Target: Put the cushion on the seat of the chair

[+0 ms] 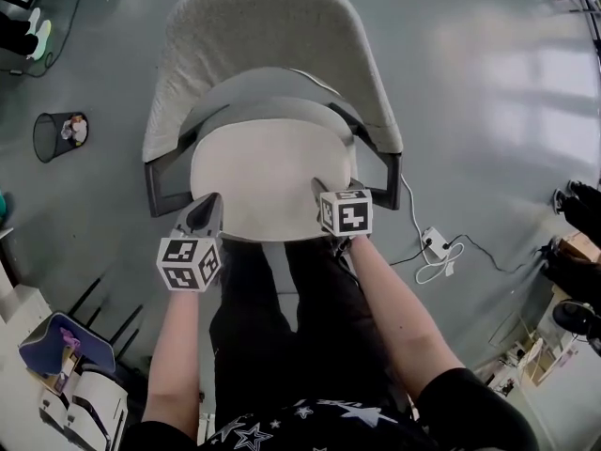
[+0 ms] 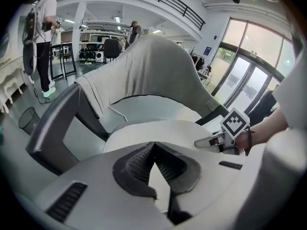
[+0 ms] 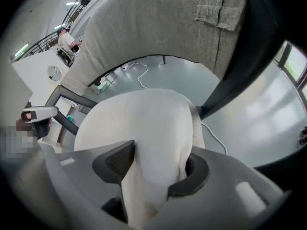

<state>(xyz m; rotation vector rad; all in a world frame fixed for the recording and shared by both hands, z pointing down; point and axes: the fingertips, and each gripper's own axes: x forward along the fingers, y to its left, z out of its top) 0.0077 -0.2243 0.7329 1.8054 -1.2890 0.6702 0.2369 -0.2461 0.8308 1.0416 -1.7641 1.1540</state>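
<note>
The cream cushion (image 1: 268, 172) lies on the seat of the grey chair (image 1: 272, 26), between its dark armrests. My left gripper (image 1: 208, 205) sits at the cushion's front left edge. In the left gripper view its jaw tips (image 2: 154, 145) meet, with a wedge of cream cushion (image 2: 158, 133) pinched behind them. My right gripper (image 1: 319, 188) is at the front right edge. In the right gripper view its jaws (image 3: 158, 162) stand apart, and the puffy cushion (image 3: 139, 123) edge bulges loosely between them. Each gripper shows in the other's view: the right gripper (image 2: 211, 142) and the left gripper (image 3: 41, 113).
A black mesh waste basket (image 1: 58, 134) stands on the grey floor to the left. A white power strip with cable (image 1: 434, 244) lies to the right of the chair. Furniture and bags (image 1: 66, 346) crowd the lower left. A person (image 2: 43, 23) stands far behind.
</note>
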